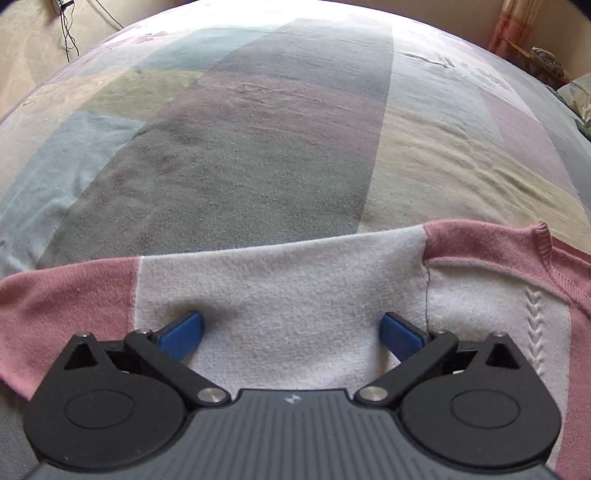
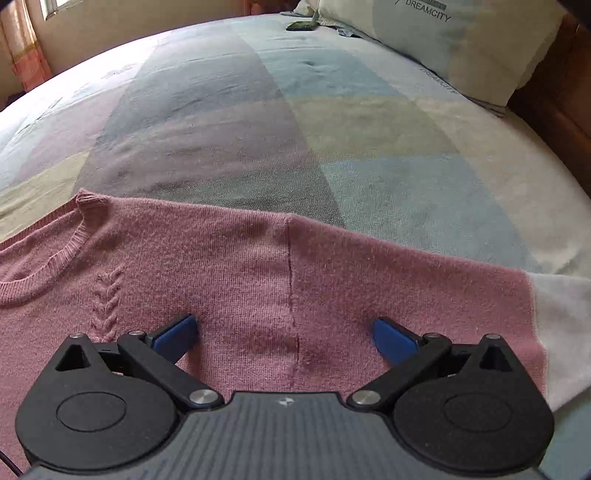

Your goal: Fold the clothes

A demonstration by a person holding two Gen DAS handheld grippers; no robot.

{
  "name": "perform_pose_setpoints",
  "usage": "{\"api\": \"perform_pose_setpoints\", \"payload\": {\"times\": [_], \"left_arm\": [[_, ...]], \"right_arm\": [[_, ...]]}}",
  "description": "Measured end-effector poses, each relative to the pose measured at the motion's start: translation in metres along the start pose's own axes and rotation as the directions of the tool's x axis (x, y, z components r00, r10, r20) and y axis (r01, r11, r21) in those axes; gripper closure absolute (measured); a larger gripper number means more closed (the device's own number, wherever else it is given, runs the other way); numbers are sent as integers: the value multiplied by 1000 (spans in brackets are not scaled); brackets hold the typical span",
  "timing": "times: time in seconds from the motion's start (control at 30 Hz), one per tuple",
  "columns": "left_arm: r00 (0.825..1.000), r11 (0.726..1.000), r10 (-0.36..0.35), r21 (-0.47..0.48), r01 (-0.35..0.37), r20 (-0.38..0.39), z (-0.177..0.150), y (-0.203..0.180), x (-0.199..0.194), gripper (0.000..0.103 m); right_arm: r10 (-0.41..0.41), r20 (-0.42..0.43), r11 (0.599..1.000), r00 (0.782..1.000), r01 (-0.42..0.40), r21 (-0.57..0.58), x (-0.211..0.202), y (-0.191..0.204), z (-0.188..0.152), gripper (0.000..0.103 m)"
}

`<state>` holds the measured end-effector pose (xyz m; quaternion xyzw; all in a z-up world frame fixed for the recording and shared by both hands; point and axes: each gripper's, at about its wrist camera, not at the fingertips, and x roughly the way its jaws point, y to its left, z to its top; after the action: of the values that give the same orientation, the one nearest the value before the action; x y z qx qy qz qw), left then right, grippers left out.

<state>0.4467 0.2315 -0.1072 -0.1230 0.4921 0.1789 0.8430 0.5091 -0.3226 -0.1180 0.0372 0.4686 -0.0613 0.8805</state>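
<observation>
Sweater (image 2: pixel 229 266) flat on bed (image 2: pixel 332 129) for folding. Left claw (image 1: pixel 291 328) and right claw (image 2: pixel 284 328) flank neckline (image 2: pixel 66 254), spread wide, holding nothing, poised over shoulders.

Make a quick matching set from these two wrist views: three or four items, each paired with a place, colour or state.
Items:
1. left tool
2. right tool
3. pillow
4. phone

Descriptions:
A. open over the pink part of the sweater
B. dark, lying flat on the bedspread near the pillow
C. open over a white panel of the sweater
D. printed DREAMCITY, at the far right of the bed

Pairs: 1-C, 2-A, 3-D, 4-B
</observation>
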Motion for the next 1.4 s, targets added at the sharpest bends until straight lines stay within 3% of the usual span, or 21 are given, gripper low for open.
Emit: {"api": "perform_pose_setpoints", "payload": {"times": [0.1, 0.2, 0.37, 0.47, 0.6, 0.77, 0.93, 1.03, 1.07, 1.1, 1.2, 1.4], "left_arm": [[1000, 999, -23, -41, 23, 6, 15, 12, -8, 3], [1000, 1000, 10, -21, -10, 18, 13, 22, -21, 2], [998, 997, 46, -55, -48, -44, -10, 42, -10, 3], [999, 997, 37, -66, -38, -14, -14, 48, -1, 0], [999, 997, 43, -60, -44, -17, 1, 47, 2, 0], [998, 998, 62, -26, -62, -6, 5, 45, -14, 2], [997, 996, 81, -41, -81, -12, -13, 52, -21, 2], [996, 992, 87, -85, -90, -37, -22, 62, -11, 1], [996, 992, 84, -88, -86, -32, -21, 63, -10, 0], [996, 992, 81, -92, -83, -27, -20, 64, -9, 0], [997, 992, 78, -94, -80, -25, -14, 66, -8, 0], [994, 987, 113, -112, -113, -11, -8, 77, -20, 1]], "right_arm": [[15, -7, 1000, 1000, -15, -9, 7, -2, 18, 0], [29, -38, 1000, 999, -29, 4, -2, -9, 28, 0], [-77, -9, 997, 997, 77, 30, -33, -44, 0, 0], [-120, -25, 986, 992, 122, 109, -17, -83, -16, 0], [-80, 53, 992, 995, 75, 103, 2, -105, -4, 0], [-35, -24, 996, 999, 36, 75, 8, -116, 32, 0], [-70, -41, 993, 997, 73, 89, -26, -135, 19, 0], [-123, -95, 977, 988, 138, 163, -19, -164, -7, 0], [-121, -90, 970, 988, 137, 198, -16, -173, -14, 0], [-119, -30, 971, 992, 122, 206, -16, -178, -18, 0], [-116, 5, 981, 993, 113, 156, -4, -184, -6, 0], [-48, -62, 969, 997, 62, 239, -12, -220, 26, 0]]}}
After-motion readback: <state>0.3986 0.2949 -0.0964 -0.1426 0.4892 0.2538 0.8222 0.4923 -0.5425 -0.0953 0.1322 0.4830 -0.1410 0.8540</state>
